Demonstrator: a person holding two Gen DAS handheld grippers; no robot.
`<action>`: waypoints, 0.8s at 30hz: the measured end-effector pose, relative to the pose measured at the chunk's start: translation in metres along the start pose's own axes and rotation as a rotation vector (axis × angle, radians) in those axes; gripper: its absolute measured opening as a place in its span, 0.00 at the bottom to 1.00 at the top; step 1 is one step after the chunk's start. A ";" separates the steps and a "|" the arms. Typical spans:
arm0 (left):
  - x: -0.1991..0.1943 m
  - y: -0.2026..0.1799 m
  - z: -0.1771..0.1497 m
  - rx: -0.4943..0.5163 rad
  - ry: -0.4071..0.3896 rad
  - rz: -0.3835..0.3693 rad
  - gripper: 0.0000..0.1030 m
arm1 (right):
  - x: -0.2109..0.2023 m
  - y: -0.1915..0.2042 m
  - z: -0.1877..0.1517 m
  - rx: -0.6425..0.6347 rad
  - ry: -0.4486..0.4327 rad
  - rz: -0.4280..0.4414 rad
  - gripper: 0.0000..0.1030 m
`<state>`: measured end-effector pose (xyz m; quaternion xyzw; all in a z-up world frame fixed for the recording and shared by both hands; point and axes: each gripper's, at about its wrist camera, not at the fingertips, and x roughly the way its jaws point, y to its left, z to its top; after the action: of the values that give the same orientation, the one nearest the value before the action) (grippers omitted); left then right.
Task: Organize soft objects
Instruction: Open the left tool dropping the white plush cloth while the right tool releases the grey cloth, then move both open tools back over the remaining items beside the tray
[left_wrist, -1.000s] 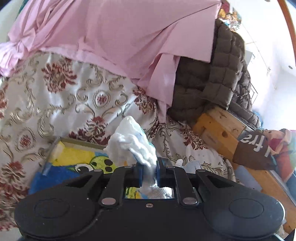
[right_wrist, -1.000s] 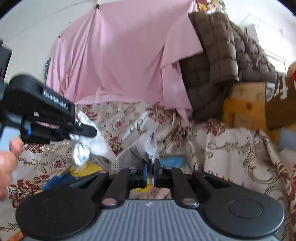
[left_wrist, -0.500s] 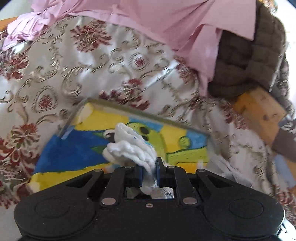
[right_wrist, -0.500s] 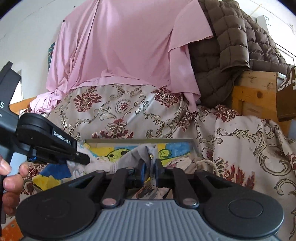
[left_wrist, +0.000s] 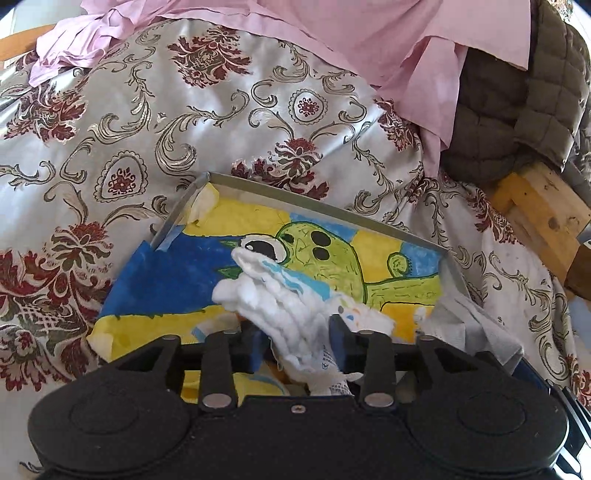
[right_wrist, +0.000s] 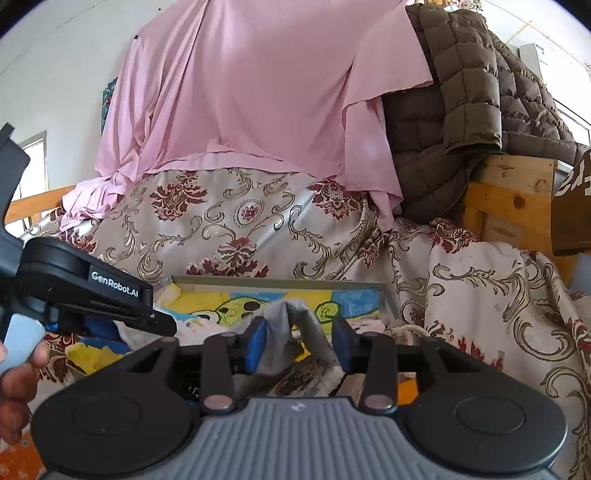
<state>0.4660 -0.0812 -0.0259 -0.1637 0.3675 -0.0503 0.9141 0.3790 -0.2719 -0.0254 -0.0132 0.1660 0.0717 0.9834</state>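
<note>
Two grippers meet over a shallow tray (left_wrist: 399, 229) set on a bed draped in a satin cover (left_wrist: 147, 122) of silver scrollwork and dark red flowers. The tray's thin grey rim stands clear at the far side and the corners, and its floor carries a painted yellow, blue and green cartoon figure with much bare room to the left.

The left gripper (left_wrist: 298, 334) has just been opening; its fingers stand partly apart with a crumpled white cloth (left_wrist: 269, 291), fluffy and ribbed, lying loose between them and spilling forward onto the tray floor. A small printed cloth (left_wrist: 364, 315) lies just beside it on the right, and a grey cloth (left_wrist: 476, 325) is heaped at the tray's near right corner.

The right gripper (right_wrist: 298, 345) has likewise just been opening; its blue-padded fingers stand partly apart around a limp grey sock (right_wrist: 291, 328), folded into an arch over the near edge of the tray (right_wrist: 280, 280). Whether the pads touch it cannot be told. The left gripper (right_wrist: 162, 326) reaches in from the left, held by a hand (right_wrist: 18, 373).

Behind the tray, a smooth pink sheet (right_wrist: 258, 92) hangs beside a brown quilted jacket (right_wrist: 461, 92) draped on a pale wooden frame (right_wrist: 513, 199).
</note>
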 end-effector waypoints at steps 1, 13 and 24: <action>-0.002 -0.001 -0.001 0.000 -0.004 0.000 0.46 | -0.001 0.000 0.001 -0.001 -0.002 -0.002 0.47; -0.048 -0.007 -0.007 0.074 -0.101 0.012 0.73 | -0.044 -0.003 0.019 0.009 -0.082 -0.037 0.77; -0.127 -0.001 -0.026 0.083 -0.249 -0.015 0.91 | -0.111 -0.008 0.032 0.059 -0.162 -0.067 0.96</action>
<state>0.3559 -0.0621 0.0400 -0.1334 0.2474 -0.0515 0.9583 0.2868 -0.2937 0.0414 0.0159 0.0875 0.0348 0.9954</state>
